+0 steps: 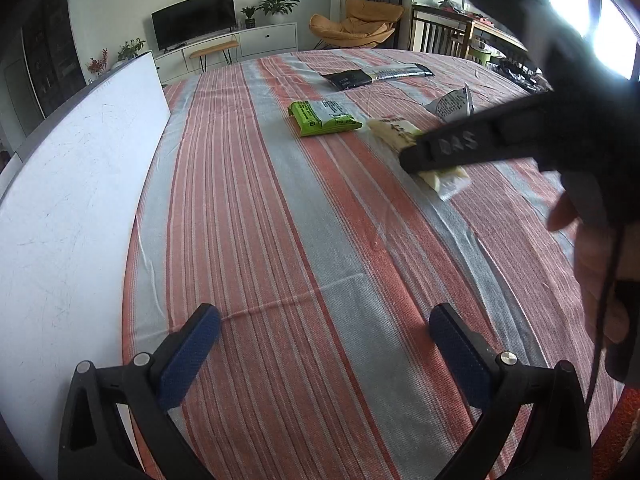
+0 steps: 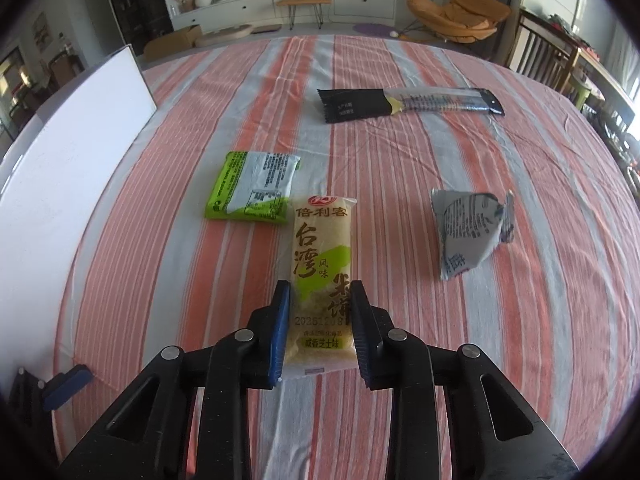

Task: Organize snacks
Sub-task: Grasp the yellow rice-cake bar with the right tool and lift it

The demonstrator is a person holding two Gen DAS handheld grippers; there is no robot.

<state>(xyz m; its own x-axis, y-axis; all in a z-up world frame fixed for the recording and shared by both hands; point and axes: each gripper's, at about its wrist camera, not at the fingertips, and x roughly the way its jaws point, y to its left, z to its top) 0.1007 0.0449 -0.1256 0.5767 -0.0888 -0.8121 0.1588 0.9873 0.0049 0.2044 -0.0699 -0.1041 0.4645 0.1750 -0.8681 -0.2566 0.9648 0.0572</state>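
Note:
My right gripper (image 2: 320, 292) is shut on a yellow rice-cracker packet (image 2: 323, 256), its blue pads pressing the packet's two long sides; the packet lies along the striped tablecloth. It also shows in the left wrist view (image 1: 394, 130), partly hidden by the right gripper. A green snack packet (image 2: 252, 188) lies just left of it, also in the left wrist view (image 1: 324, 117). A grey triangular packet (image 2: 468, 228) lies to the right. A long black packet (image 2: 408, 105) lies farther back. My left gripper (image 1: 324, 320) is open and empty above bare cloth.
A white board (image 1: 72, 208) stands along the table's left edge, also in the right wrist view (image 2: 68, 152). The striped tablecloth (image 1: 280, 220) covers the table. Chairs and a TV cabinet stand beyond the far edge.

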